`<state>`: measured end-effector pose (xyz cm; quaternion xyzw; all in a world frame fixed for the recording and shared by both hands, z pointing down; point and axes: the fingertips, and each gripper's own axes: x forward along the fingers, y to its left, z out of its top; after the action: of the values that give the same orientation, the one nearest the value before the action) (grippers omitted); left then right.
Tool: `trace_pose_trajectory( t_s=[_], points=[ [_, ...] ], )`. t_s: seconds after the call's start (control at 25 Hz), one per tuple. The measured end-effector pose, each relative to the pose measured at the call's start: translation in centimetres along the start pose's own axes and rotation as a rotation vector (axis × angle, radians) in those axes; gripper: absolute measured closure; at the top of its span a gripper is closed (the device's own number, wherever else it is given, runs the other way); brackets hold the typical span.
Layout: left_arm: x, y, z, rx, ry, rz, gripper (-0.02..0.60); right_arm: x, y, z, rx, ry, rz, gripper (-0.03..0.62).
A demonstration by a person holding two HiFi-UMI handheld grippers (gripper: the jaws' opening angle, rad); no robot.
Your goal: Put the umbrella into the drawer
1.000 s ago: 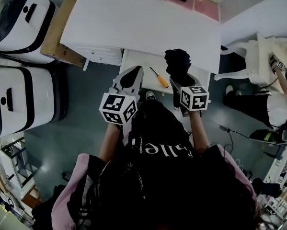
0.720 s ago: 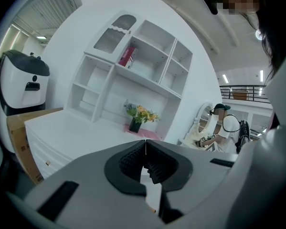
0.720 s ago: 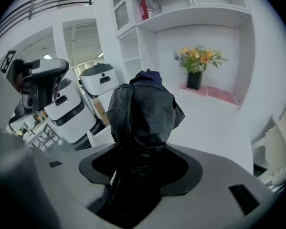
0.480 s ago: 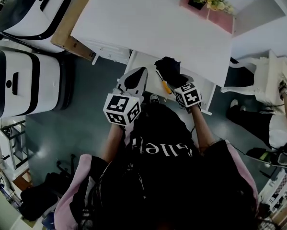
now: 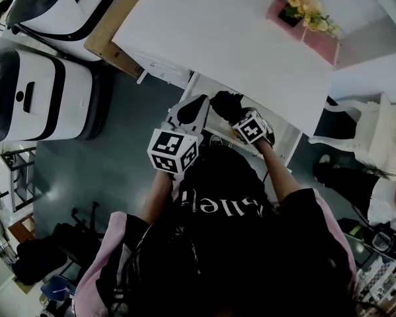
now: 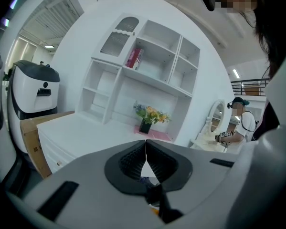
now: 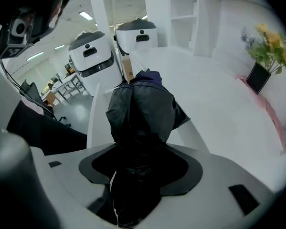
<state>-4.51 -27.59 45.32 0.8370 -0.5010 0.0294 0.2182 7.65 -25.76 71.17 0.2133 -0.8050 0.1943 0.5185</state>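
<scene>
Right tool (image 5: 238,115) is clamped on the folded black umbrella (image 5: 224,102). The jaws are spread only as wide as the bundle, and fabric bulges out on both sides in the right gripper view. The grip is at the near end, so most of the umbrella sticks out ahead of the jaws. That reads as deliberate: the free end can enter first without the tool body hitting the rim. The umbrella is in the air over the open drawer (image 5: 285,142), which stands out from the near edge of the desk (image 5: 231,38). It looks clear of the drawer floor, but I can't tell for sure. Left tool (image 5: 188,109) is fully closed, tips meeting, nothing between them. It sits just beside the right one near the drawer's left side, pointing at the desk. My guess is it's parked out of the drop path and handy for pushing the drawer in afterwards. The flowers (image 5: 309,6) are at the desk's far right corner, well apart, so nothing fouls the approach. My read: the carry is done and placement is in hand. The next move needs the umbrella lowered until it lies inside the walls, then a release. The risk is loose fabric snagging on the drawer front or under the desk's near edge.
</scene>
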Motion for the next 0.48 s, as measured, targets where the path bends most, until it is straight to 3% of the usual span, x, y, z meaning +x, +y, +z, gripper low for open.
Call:
trace_pose_trajectory(
  t_s=[0.48],
  points=[
    [-0.2,2.0,-0.6,-0.017,0.018,0.071,0.566,4.6,-2.2,-3.5,0.094,0.119,0.004,0.313]
  ],
)
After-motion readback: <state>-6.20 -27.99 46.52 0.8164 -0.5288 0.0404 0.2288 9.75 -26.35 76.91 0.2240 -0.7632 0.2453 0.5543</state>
